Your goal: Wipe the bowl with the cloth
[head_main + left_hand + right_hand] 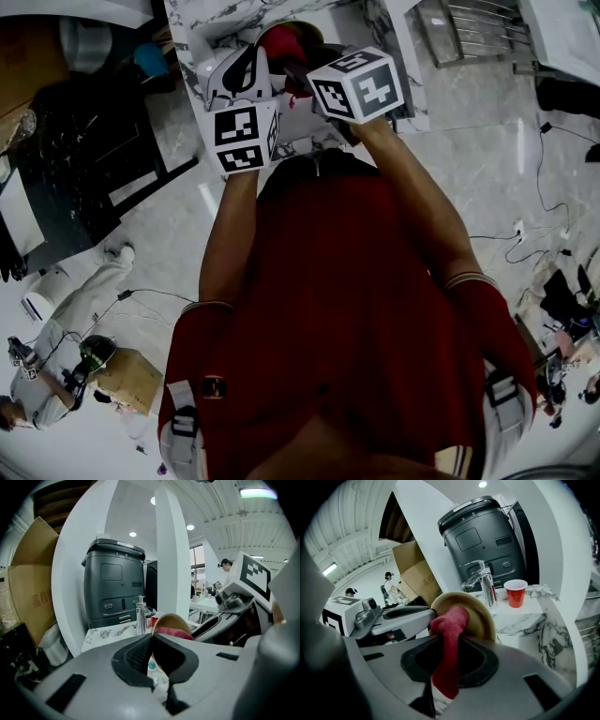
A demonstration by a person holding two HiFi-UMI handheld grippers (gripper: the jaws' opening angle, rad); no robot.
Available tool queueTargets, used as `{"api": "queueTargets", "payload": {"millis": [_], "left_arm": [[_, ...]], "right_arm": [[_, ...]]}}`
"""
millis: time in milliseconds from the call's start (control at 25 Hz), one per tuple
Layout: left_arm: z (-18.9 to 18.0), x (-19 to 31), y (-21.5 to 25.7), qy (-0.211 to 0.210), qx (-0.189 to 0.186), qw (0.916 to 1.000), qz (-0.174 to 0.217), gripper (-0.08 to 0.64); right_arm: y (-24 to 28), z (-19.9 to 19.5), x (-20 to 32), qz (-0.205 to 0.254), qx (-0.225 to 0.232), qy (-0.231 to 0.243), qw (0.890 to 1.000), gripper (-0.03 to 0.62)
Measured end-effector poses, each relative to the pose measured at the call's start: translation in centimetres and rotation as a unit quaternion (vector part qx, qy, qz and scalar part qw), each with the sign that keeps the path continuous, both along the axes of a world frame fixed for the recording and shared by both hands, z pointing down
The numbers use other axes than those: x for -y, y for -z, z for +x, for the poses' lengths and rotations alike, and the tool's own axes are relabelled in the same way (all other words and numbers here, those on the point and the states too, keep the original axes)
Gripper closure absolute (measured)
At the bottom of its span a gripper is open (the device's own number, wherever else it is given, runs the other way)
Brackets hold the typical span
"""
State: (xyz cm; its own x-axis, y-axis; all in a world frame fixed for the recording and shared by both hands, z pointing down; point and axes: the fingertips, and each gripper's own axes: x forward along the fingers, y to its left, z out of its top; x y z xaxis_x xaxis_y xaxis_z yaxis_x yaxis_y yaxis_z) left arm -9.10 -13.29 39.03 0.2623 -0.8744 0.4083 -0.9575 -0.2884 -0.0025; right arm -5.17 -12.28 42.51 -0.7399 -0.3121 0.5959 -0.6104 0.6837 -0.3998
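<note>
A marbled desk (520,620) stands before a dark bin (112,588), with a cardboard box (28,597) off to the side and a steel tap (487,585) rising from the desk's top. Over the desk the left gripper (151,638) has its jaws nearly together, pinched on the rim of the tan bowl (480,616), which it holds up on edge with one face turned toward the right gripper (451,641). That gripper's jaws are clamped on the red cloth (452,620); the cloth's bunched end pokes out past the jaws and presses against the bowl's face. A red cup (516,592) stands on the desk just beside the tap
</note>
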Motion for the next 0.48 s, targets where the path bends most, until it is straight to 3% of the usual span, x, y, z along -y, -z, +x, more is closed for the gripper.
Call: {"api": "queueTargets", "payload": {"millis": [480], "left_arm": [[-0.5, 0.1, -0.7, 0.007, -0.003, 0.9999, -0.009, 0.545]], "right_arm": [[-0.7, 1.2, 0.3, -0.003, -0.016, -0.012, 1.000, 0.510]]}}
